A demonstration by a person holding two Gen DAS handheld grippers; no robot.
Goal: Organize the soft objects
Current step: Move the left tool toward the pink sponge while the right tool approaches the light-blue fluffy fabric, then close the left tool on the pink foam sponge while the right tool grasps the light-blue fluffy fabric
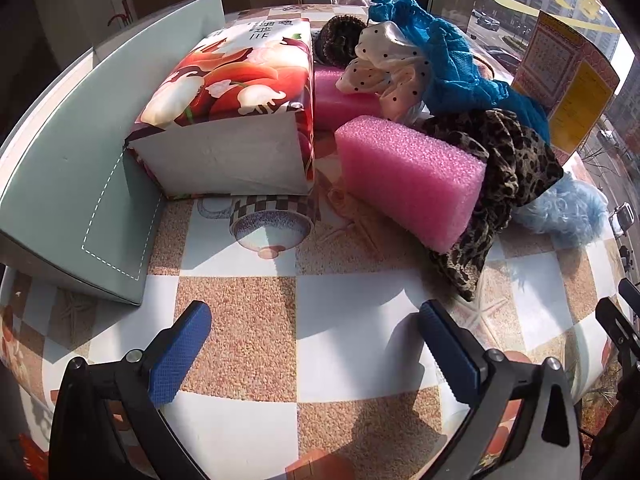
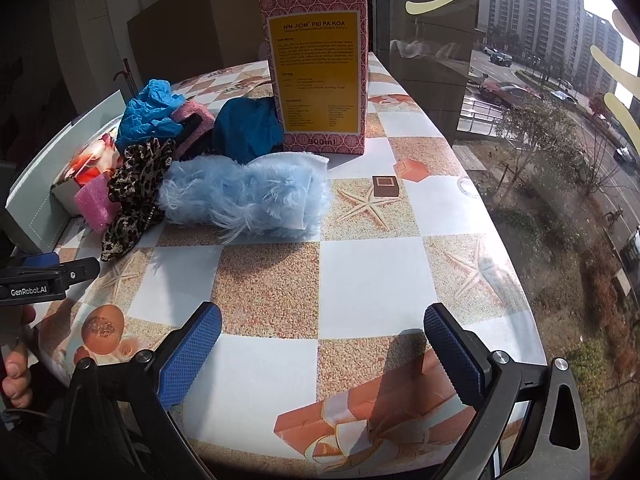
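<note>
A heap of soft things lies on the checkered table (image 1: 256, 324). A pink foam block (image 1: 408, 178) leans on a leopard-print cloth (image 1: 516, 168), with a second pink block (image 1: 340, 98) behind it. A polka-dot white cloth (image 1: 384, 66), a blue mesh cloth (image 1: 452, 56) and a dark scrunchie (image 1: 340, 38) pile further back. A fluffy light-blue piece (image 2: 248, 196) lies at the heap's right edge. My left gripper (image 1: 316, 344) hovers open over bare table in front of the foam. My right gripper (image 2: 322, 344) is open too, short of the fluffy piece. Nothing sits between either pair of fingers.
A floral tissue box (image 1: 236, 112) rests against a pale green carton (image 1: 68, 184) at the left. A tall pink-and-yellow medicine box (image 2: 320, 68) stands behind the heap. The table's right edge (image 2: 500, 216) runs along a window. A hand (image 2: 16, 376) holds the left gripper's handle.
</note>
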